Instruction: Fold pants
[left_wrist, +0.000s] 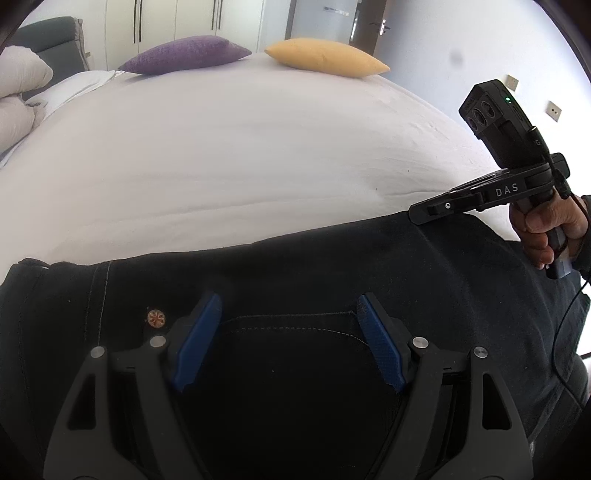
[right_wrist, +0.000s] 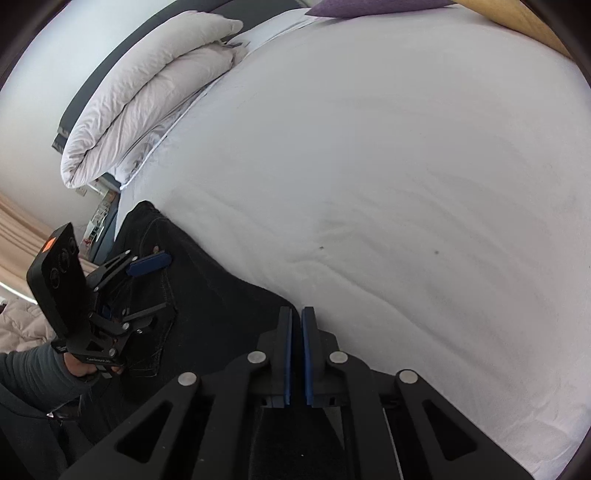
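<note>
Your left wrist camera sits just behind the left gripper (left_wrist: 288, 343), tilted down and close over the black pants (left_wrist: 295, 266). It faces across the white bed (left_wrist: 221, 147) toward the purple cushion (left_wrist: 184, 55) at 11 o'clock and the yellow cushion (left_wrist: 325, 57) at 12; your right gripper (left_wrist: 417, 216) shows at 3 o'clock.

Your right wrist camera looks along the right gripper (right_wrist: 296, 325), equally near and tilted down, toward the folded duvet (right_wrist: 147, 85) at 11 o'clock, with your left gripper (right_wrist: 147, 284) at 9 o'clock.

Both views share the pants' far edge, the bed and the purple cushion.
</note>
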